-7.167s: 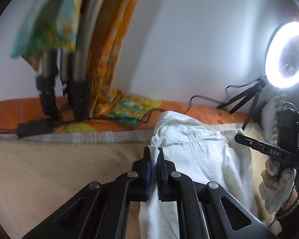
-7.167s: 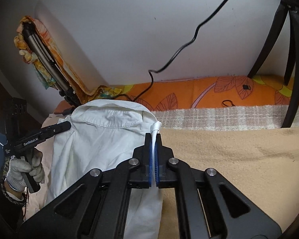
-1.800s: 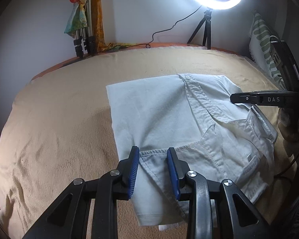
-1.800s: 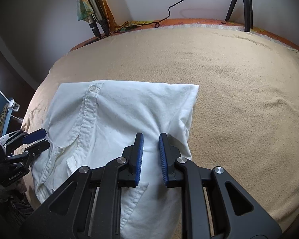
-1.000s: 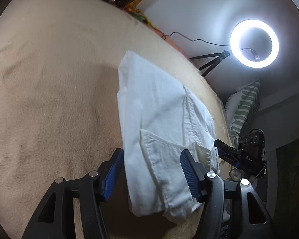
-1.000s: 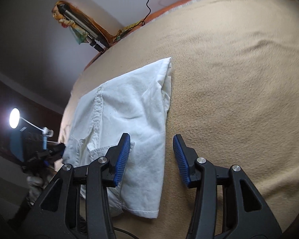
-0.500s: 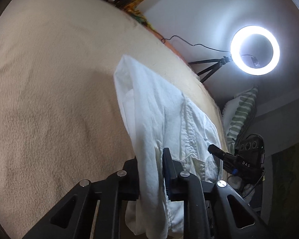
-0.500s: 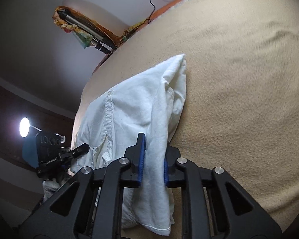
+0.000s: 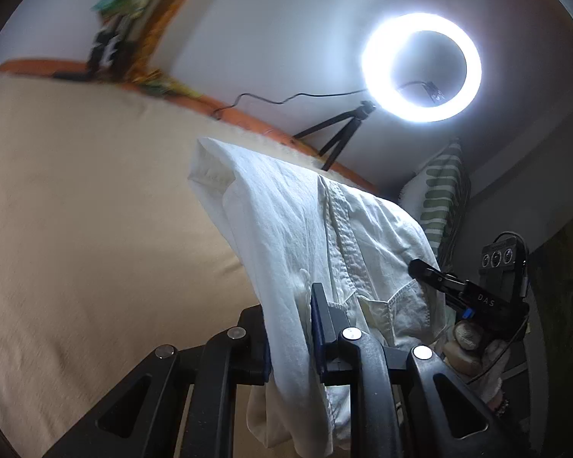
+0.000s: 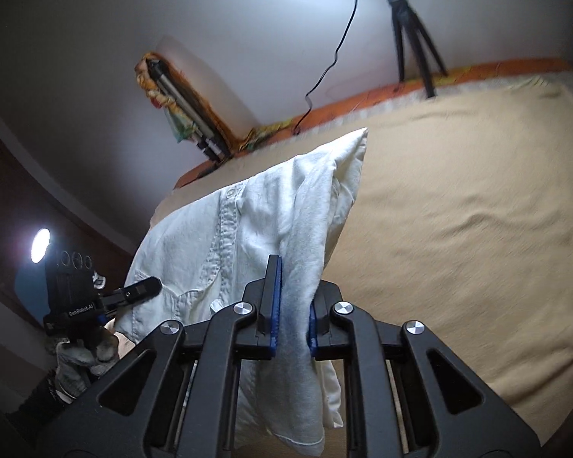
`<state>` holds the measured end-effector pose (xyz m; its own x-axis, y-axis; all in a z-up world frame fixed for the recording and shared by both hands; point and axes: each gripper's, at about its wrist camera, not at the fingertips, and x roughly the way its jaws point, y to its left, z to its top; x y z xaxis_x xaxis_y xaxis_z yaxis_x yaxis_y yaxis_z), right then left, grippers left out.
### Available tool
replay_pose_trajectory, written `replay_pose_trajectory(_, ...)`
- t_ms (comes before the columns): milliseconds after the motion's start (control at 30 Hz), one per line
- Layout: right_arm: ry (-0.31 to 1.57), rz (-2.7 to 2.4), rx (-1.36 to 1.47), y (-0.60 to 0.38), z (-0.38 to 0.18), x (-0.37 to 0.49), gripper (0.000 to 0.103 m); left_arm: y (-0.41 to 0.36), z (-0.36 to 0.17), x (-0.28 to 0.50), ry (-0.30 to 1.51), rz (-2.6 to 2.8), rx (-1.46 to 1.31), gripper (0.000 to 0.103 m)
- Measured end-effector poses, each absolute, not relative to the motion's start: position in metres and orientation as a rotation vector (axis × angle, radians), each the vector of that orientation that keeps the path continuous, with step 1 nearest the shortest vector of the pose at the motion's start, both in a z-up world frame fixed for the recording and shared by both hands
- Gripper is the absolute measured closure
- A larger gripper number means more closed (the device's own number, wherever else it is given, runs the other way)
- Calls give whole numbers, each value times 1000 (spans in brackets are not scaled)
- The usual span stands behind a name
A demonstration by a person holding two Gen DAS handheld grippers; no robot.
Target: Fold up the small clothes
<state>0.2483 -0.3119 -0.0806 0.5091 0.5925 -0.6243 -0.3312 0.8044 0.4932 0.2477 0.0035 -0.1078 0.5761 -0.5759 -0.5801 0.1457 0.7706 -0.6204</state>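
Since a second ago, when both sets of jaws stood wide over the flat garment, each has closed on a side edge and raised it off the bed. The white shirt [image 9: 286,229] now hangs lifted from the tan blanket [image 9: 76,210], its far corner ahead of the jaws apparently still on or close to the bed.

The left gripper [image 9: 290,328] has its jaws narrow, clamped on a thick bunch of the shirt's left edge, with cloth spilling below them. The right gripper [image 10: 292,305] is likewise pinched on the right edge, several layers between its blue pads [image 10: 274,301].

Risks, as I judge them: the grip holds stacked layers, so an inner layer could slip out and the earlier folds fall open, most likely if the two grippers pull apart or rise unevenly. The loose hem dangling under the jaws may tuck beneath when the shirt is laid forward, leaving a lumpy fold. The placket [image 9: 343,229] and pocket side sag between the grippers, so slack there could crease crookedly. The ring light [image 9: 420,66] stands well beyond the jaws, hardly in danger.
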Motion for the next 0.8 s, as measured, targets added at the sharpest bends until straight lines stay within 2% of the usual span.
replay_pose_trajectory(333, 804, 416, 285, -377, -51, 271, 91, -81, -111, 325, 836, -503, -449, 89)
replay_pose_trajectory(800, 774, 270, 271, -444, -69, 359, 91, -164, -144, 418, 845, -497, -364, 89)
